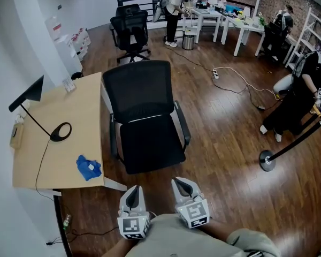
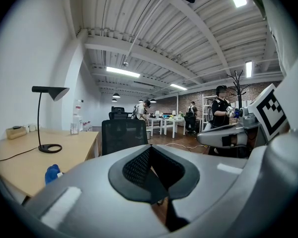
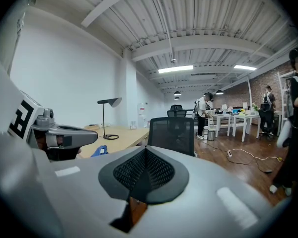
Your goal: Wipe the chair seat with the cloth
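Observation:
A black mesh-back office chair (image 1: 147, 116) stands beside the desk, its black seat (image 1: 152, 149) bare. The blue cloth (image 1: 89, 167) lies crumpled on the wooden desk (image 1: 59, 127) near its front corner, left of the chair. My left gripper (image 1: 132, 190) and right gripper (image 1: 181, 182) are held low, close to the body, in front of the chair; both are shut and hold nothing. The left gripper view shows shut jaws (image 2: 150, 150), the chair (image 2: 123, 135) ahead and the cloth (image 2: 52, 173) at left. In the right gripper view the jaws (image 3: 145, 152) point at the chair (image 3: 171, 133), with the cloth (image 3: 100, 151) to its left.
A black desk lamp (image 1: 53, 130) with its cable stands on the desk. A second black chair (image 1: 129, 31) is further back. White tables (image 1: 230, 17) with people stand at the far end. A cable and power strip (image 1: 216, 74) lie on the wooden floor, and a stanchion base (image 1: 266, 159) stands at right.

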A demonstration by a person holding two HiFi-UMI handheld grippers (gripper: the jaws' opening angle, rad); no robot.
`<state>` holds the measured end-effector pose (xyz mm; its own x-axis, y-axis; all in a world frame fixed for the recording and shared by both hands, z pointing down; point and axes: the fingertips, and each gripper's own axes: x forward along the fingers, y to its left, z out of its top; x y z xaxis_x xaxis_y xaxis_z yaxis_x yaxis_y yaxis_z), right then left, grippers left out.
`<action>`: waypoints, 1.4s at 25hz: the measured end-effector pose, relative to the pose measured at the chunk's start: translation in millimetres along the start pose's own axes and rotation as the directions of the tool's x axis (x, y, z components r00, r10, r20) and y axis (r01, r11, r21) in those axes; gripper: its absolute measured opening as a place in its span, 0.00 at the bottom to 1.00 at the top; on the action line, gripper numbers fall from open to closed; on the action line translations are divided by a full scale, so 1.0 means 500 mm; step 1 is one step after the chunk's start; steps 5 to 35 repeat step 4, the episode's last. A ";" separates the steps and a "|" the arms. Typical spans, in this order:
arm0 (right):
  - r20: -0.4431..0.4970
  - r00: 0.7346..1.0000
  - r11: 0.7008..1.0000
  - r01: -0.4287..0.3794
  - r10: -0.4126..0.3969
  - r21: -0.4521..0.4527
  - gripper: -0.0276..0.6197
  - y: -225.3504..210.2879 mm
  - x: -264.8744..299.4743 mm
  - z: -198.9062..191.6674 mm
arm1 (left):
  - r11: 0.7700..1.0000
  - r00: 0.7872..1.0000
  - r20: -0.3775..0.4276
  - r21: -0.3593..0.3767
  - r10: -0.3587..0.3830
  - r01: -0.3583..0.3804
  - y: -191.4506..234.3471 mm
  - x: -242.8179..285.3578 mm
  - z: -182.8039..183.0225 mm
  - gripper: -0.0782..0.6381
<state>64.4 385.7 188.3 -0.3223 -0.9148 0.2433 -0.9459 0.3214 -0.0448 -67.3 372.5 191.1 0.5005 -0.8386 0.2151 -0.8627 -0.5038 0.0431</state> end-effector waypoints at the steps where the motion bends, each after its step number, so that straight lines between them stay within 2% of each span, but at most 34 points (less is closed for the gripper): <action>1: 0.000 1.000 1.000 0.000 0.000 0.000 0.04 0.000 0.000 0.000 | 1.000 1.000 0.006 0.000 -0.003 0.003 -0.001 0.001 0.002 0.12; 35: -0.003 1.000 1.000 0.001 -0.001 0.004 0.04 0.001 0.002 -0.001 | 1.000 1.000 0.020 -0.003 -0.005 0.005 0.000 0.002 0.007 0.12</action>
